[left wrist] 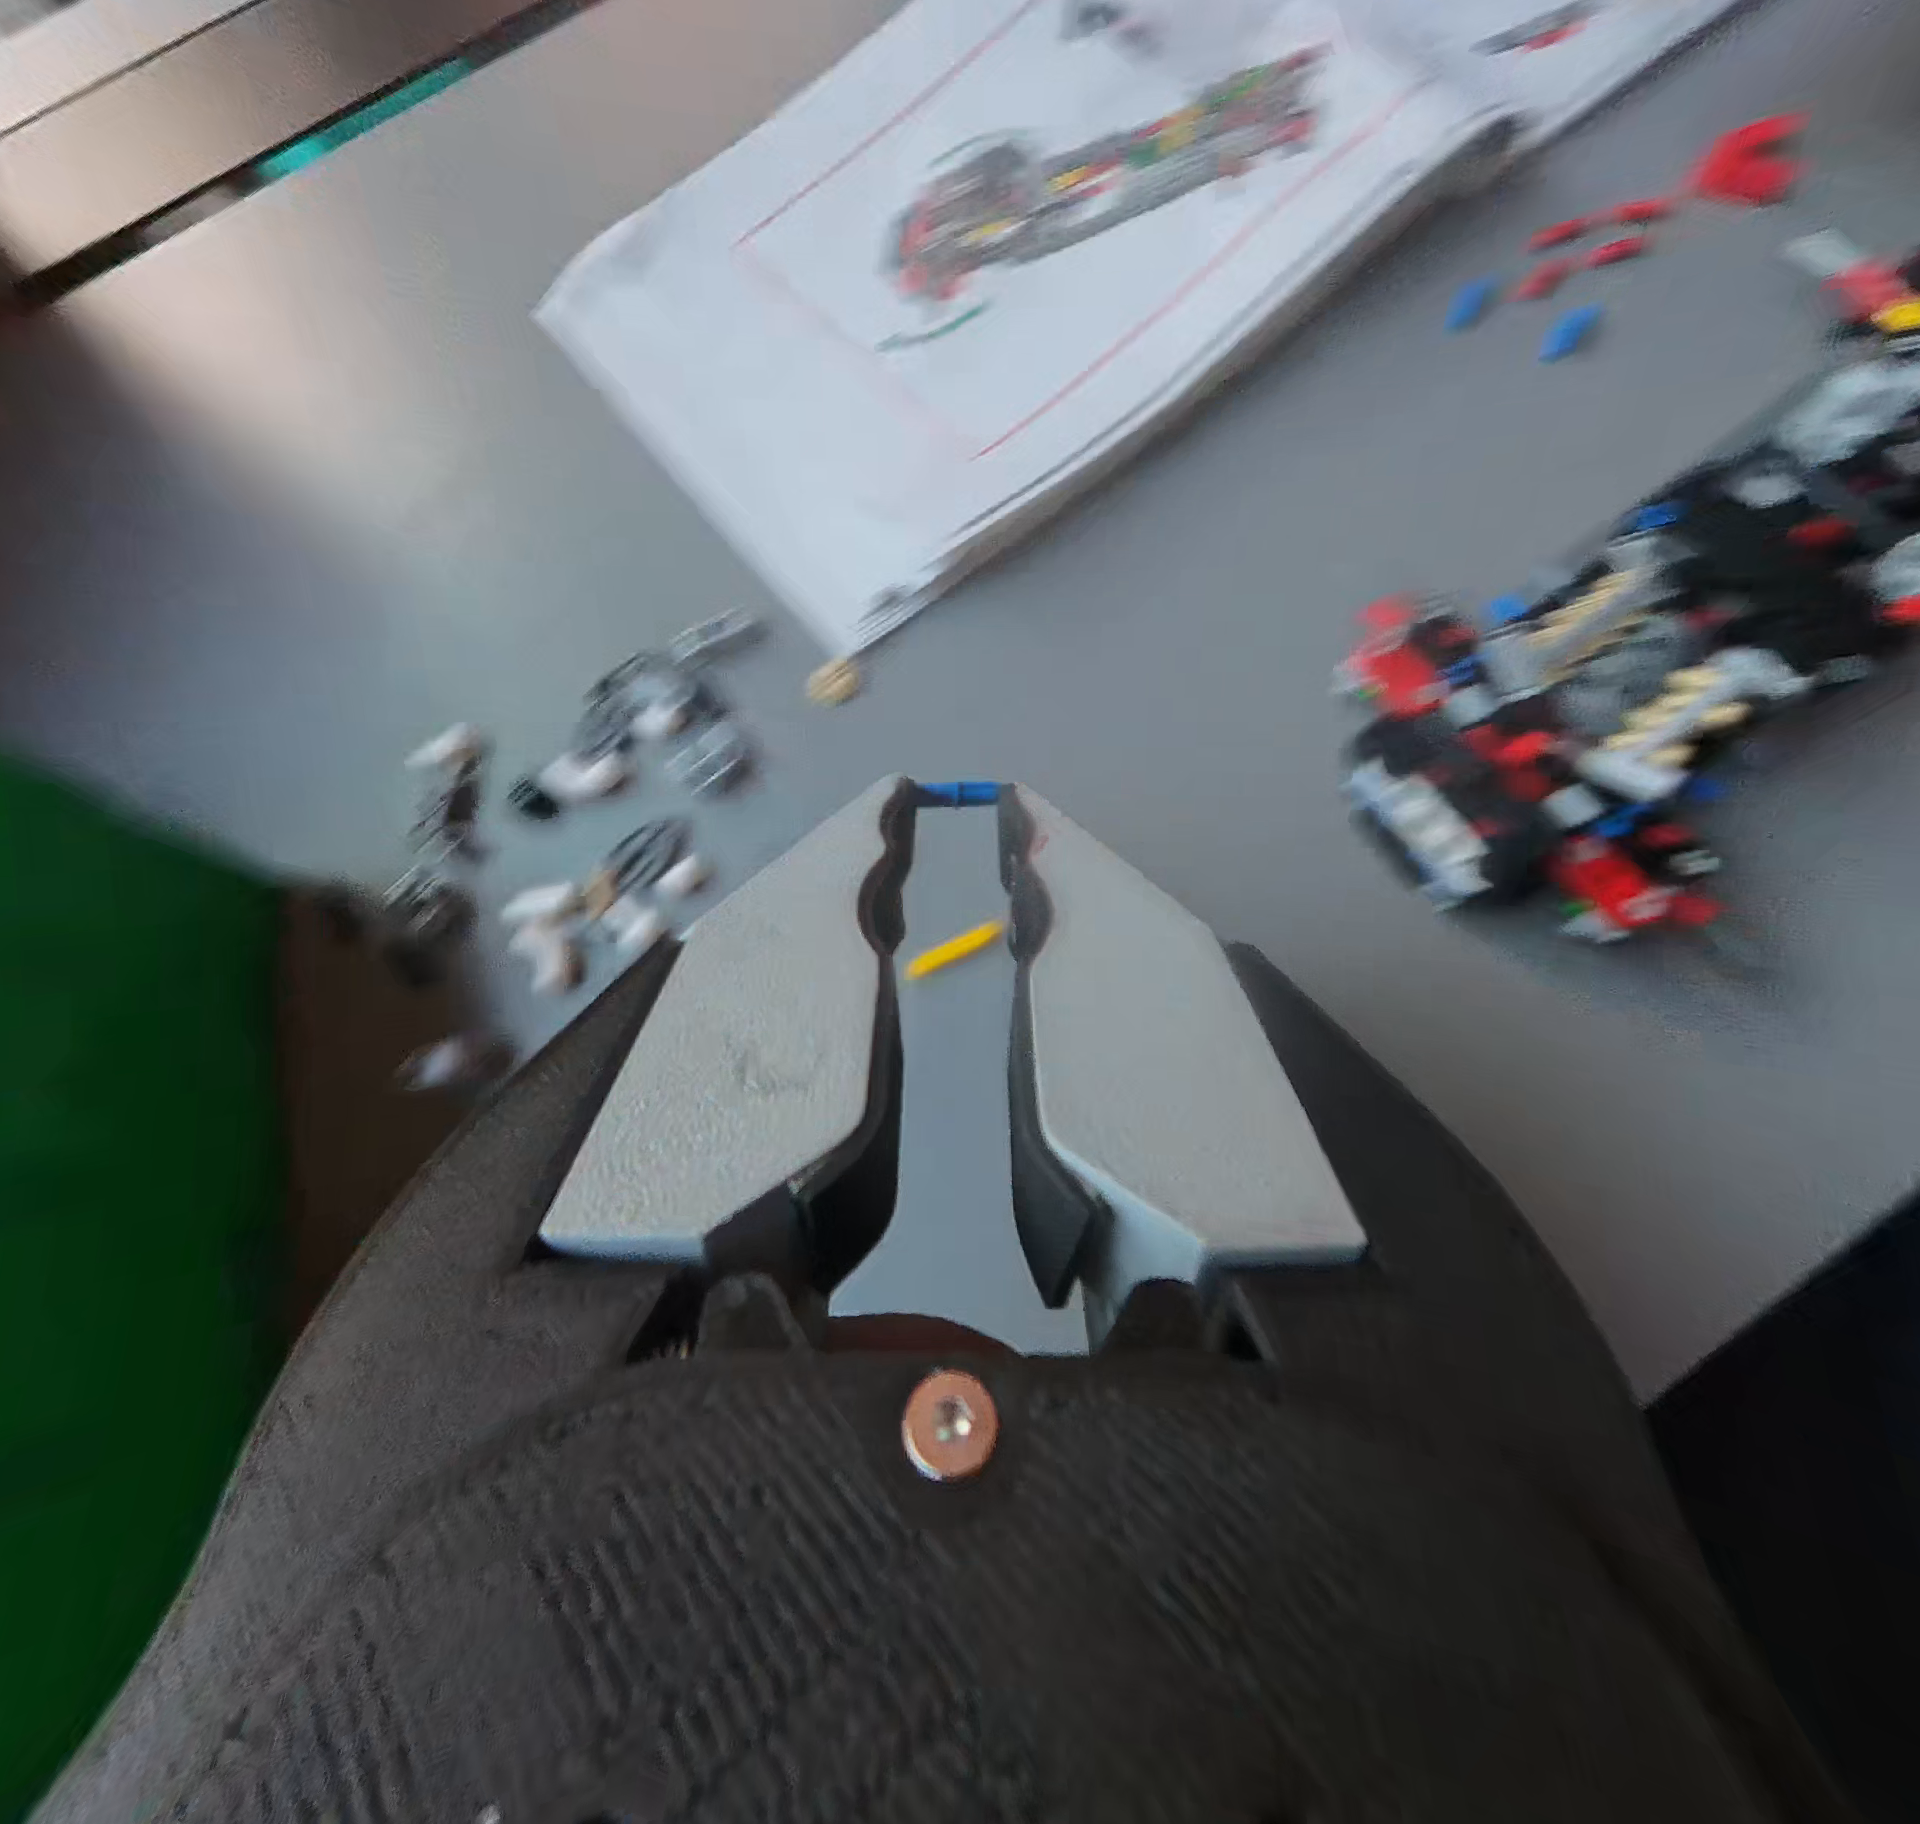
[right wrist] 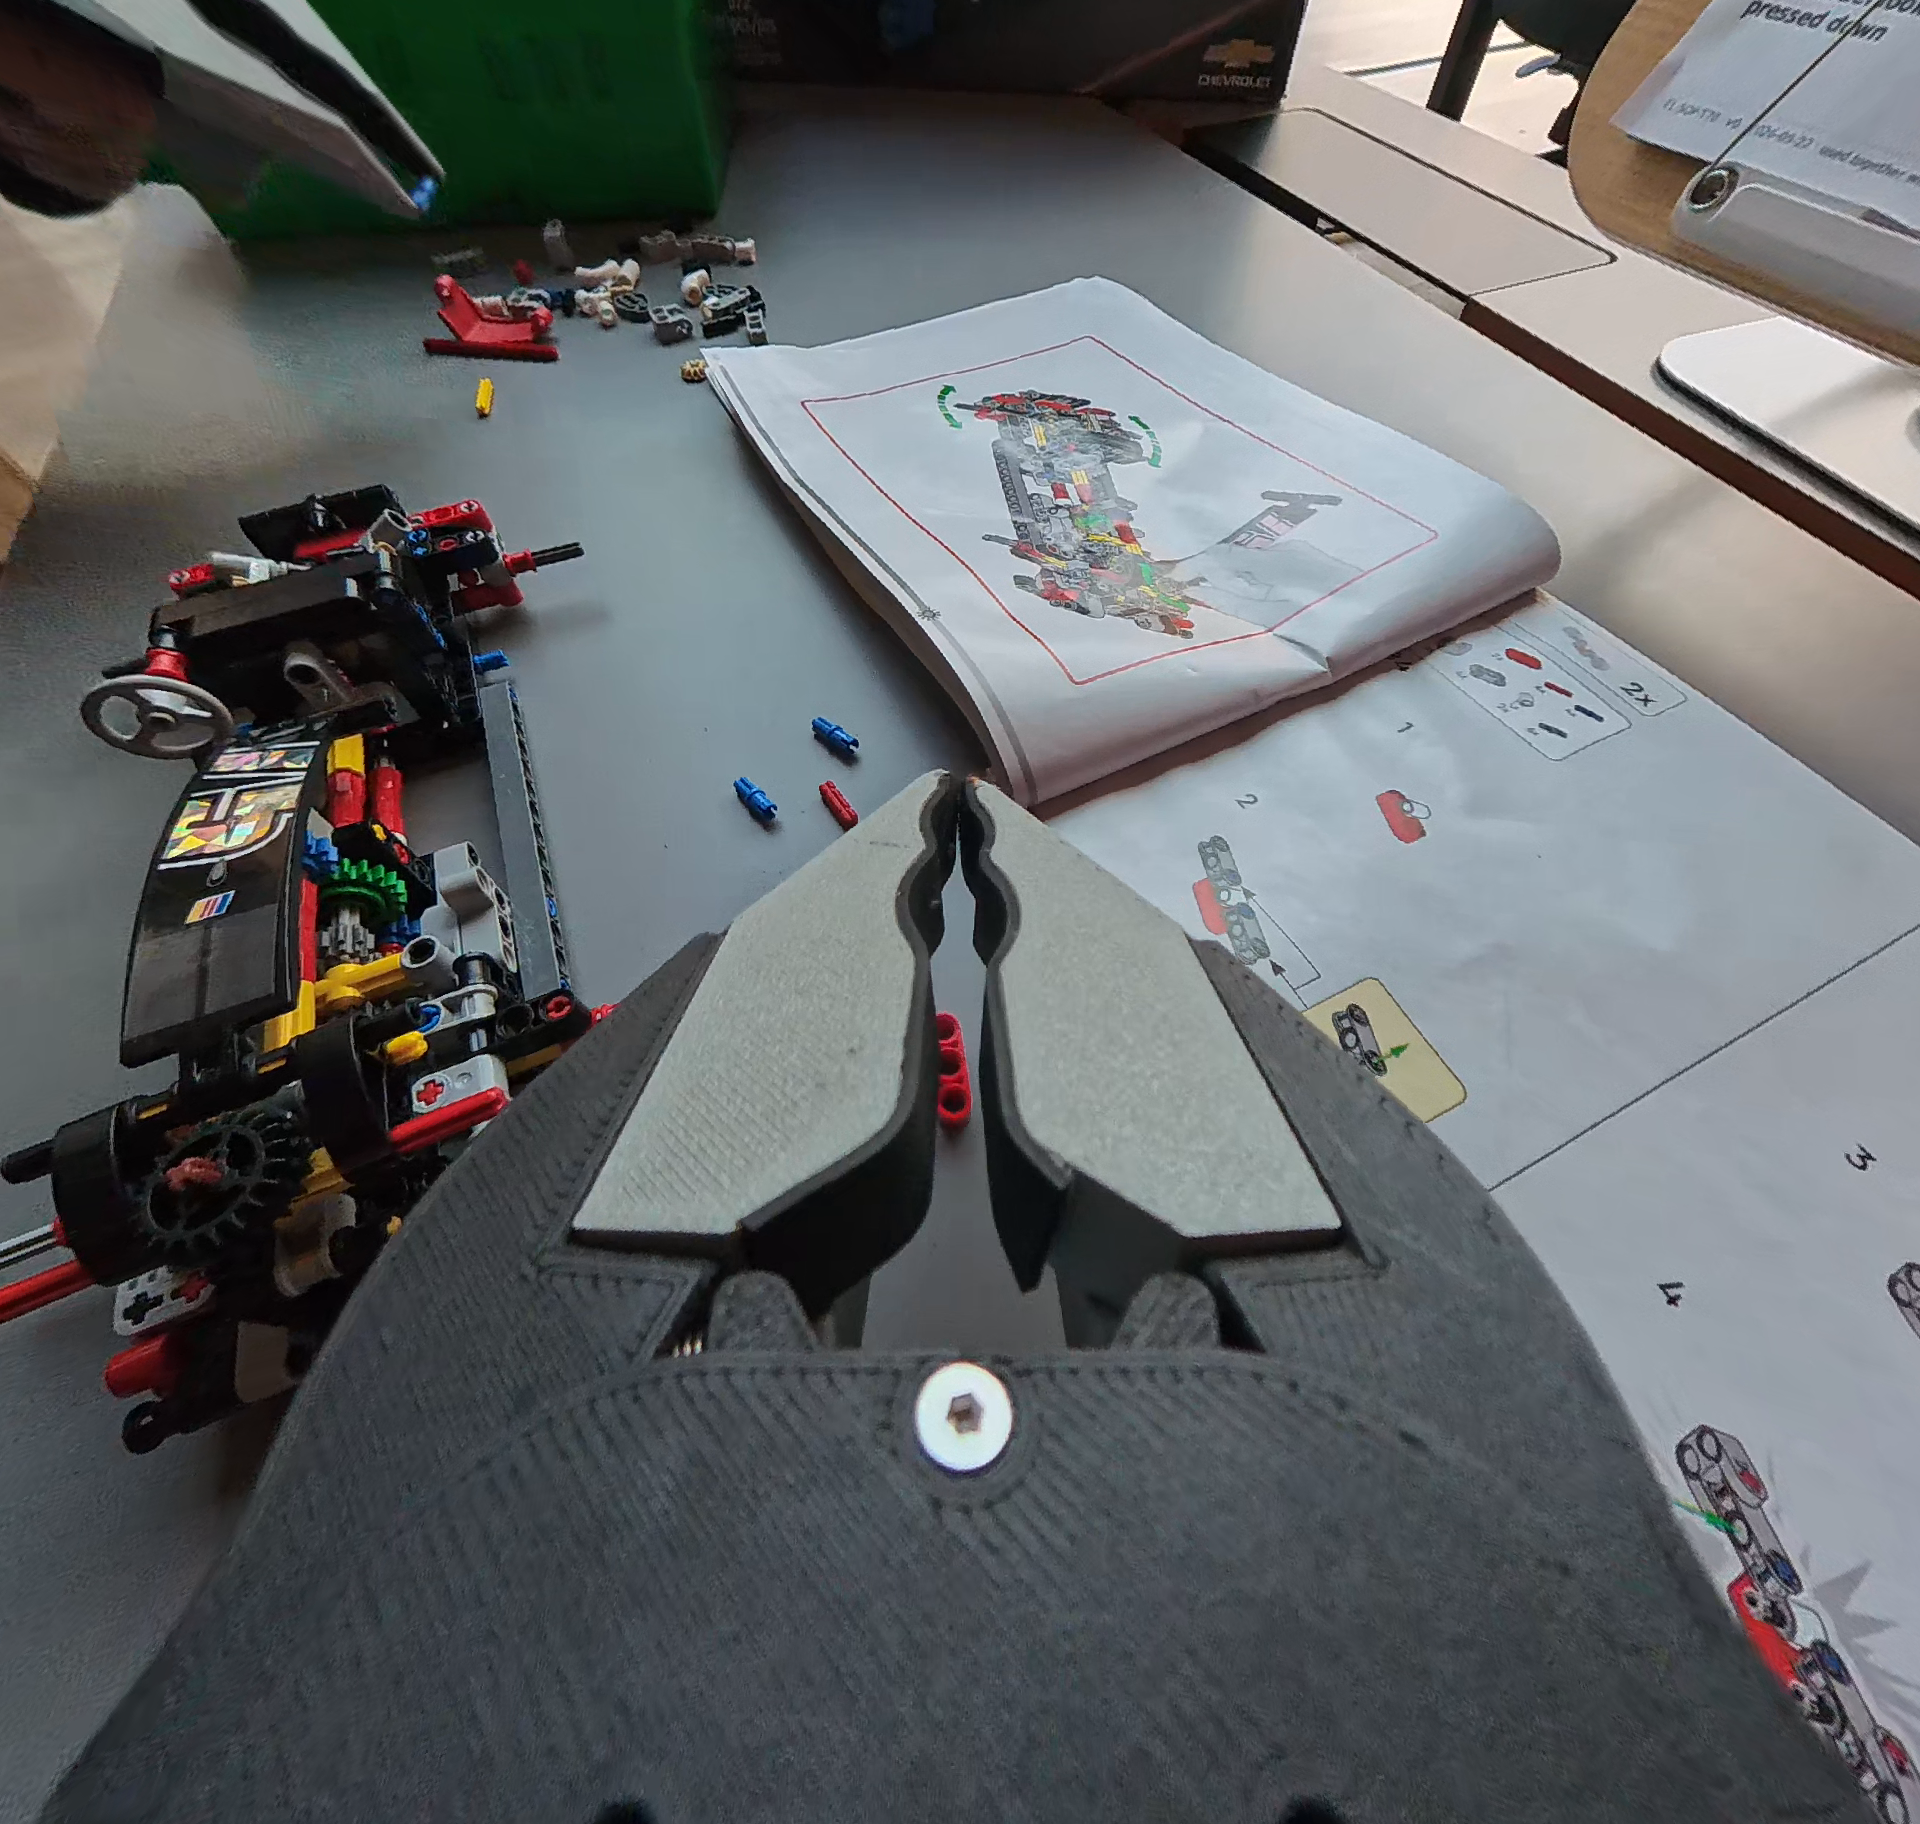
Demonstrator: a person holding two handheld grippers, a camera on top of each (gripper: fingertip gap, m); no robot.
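A: Left gripper (left wrist: 958, 793) is pinching a small blue pin (left wrist: 958, 792) endwise between its tips, hovering above the bench (left wrist: 1143, 735) near its left edge. Right gripper (right wrist: 958, 789) is sitting pressed together, nothing in it, at the booklet (right wrist: 1122, 527) corner.

B: Pin's only tip-held, so I'd be keeping squeeze steady and moving slowly. Grey matte bench; green bin (right wrist: 499, 60) standing along the far edge.

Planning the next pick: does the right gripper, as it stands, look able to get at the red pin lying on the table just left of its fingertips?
Probably yes. The red pin lies on bare table with nothing over it. The right gripper is shut and empty, so it would need to open first.
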